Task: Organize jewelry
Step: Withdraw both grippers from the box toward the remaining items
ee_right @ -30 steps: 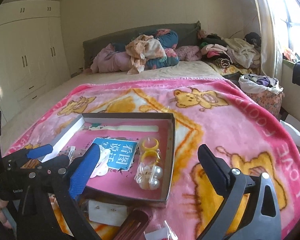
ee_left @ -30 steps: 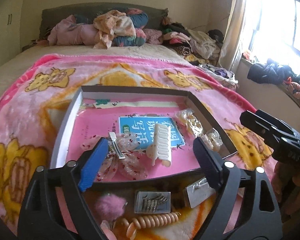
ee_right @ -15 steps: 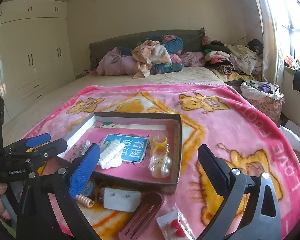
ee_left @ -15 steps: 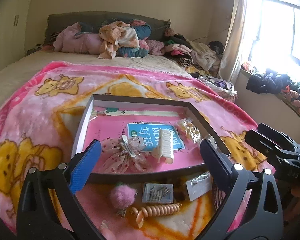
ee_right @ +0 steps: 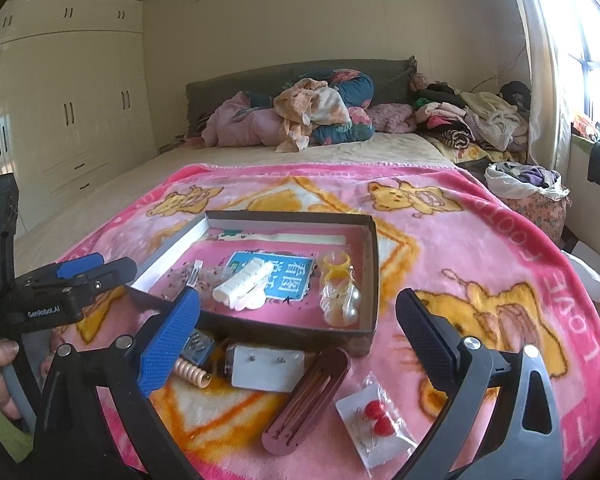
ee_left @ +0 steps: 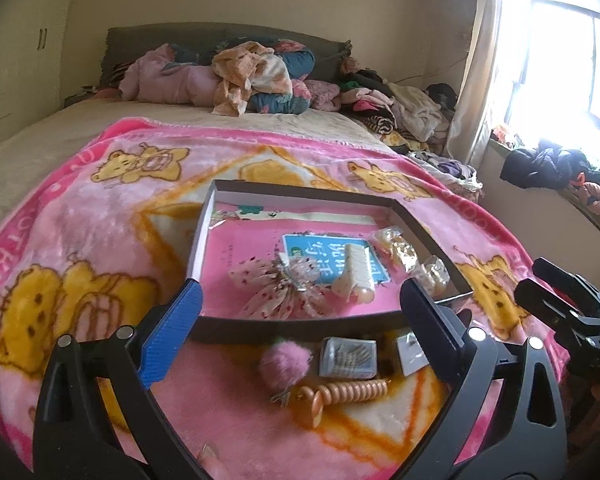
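Note:
A shallow dark-walled box (ee_left: 292, 326) (ee_right: 374, 264) with a pink floor lies on the blanket. It holds a sheer bow clip (ee_left: 284, 286), a cream claw clip (ee_left: 356, 276) (ee_right: 246, 280) and bagged rings and beads (ee_right: 338, 292). In front of the box lie a pink pompom (ee_left: 286, 362), a coil hair tie (ee_left: 344, 394), a card of pins (ee_left: 348, 358), a white earring card (ee_right: 268, 366), a brown clip (ee_right: 306, 392) and red earrings in a bag (ee_right: 374, 418). My left gripper (ee_left: 300, 320) and my right gripper (ee_right: 298, 324) are both open and empty, above these loose items.
The pink bear blanket (ee_right: 480, 280) covers the near part of the bed. Heaped clothes and pillows (ee_right: 312, 116) lie at the headboard. A wardrobe (ee_right: 60, 120) stands left, a window (ee_left: 580, 60) and a clothes basket (ee_right: 528, 192) right.
Both grippers have pulled back and risen from the box, so more loose items in front of it show. The bow clip lies spread in the box.

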Demonstrator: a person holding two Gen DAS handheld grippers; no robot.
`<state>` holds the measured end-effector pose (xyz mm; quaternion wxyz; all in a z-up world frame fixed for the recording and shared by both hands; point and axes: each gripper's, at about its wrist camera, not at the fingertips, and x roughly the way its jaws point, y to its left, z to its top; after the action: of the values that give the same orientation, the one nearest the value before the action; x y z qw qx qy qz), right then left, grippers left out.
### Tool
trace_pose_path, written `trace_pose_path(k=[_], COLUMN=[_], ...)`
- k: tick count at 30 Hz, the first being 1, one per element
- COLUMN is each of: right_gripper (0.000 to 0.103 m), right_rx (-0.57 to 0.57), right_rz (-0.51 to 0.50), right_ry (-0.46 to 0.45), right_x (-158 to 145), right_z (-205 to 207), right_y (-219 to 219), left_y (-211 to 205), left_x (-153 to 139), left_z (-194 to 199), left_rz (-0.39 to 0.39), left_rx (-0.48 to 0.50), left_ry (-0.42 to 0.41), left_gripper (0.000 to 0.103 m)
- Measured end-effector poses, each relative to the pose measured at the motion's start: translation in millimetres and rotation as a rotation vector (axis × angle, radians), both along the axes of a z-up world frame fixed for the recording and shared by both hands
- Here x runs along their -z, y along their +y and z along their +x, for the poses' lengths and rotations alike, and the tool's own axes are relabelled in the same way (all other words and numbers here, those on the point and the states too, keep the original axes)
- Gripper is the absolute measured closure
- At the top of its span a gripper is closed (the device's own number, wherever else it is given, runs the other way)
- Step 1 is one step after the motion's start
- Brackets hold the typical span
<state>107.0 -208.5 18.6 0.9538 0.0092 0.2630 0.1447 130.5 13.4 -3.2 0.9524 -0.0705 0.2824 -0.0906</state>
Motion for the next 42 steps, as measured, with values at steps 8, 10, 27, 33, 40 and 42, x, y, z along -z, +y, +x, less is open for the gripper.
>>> trace_pose_path(k=[8, 10, 27, 33, 40, 42], right_gripper=[0.007, 0.007, 0.007, 0.007, 0.007, 0.008], right_rx=[-0.006, -0.009, -0.026, -0.023, 0.002, 0.007], right_rz=[-0.006, -0.005, -0.014, -0.007, 0.007, 0.023], right_ry=[0.023, 0.031, 0.104, 0.139, 0.191, 0.21], right_x=[12, 15, 47, 60, 75, 80], right_z=[-13, -15, -27, -24, -13, -8], right_y=[6, 8, 18, 19, 17, 15], left_y=[11, 12, 13, 15, 18, 19], left_x=[10, 12, 40, 50, 61, 62], left_z=[-8, -9, -12, -8, -1, 1], left_rz=[0.017, 0.021, 0.048, 0.043, 0.031, 0.022], left_rx=[-0.004, -0.002, 0.027, 0.029, 0.024, 0.021], left_ry=[0.019, 0.024, 0.095, 0.116, 0.133, 0.136], left_gripper=[0.013, 0.013, 0.013, 0.013, 0.016, 0.016])
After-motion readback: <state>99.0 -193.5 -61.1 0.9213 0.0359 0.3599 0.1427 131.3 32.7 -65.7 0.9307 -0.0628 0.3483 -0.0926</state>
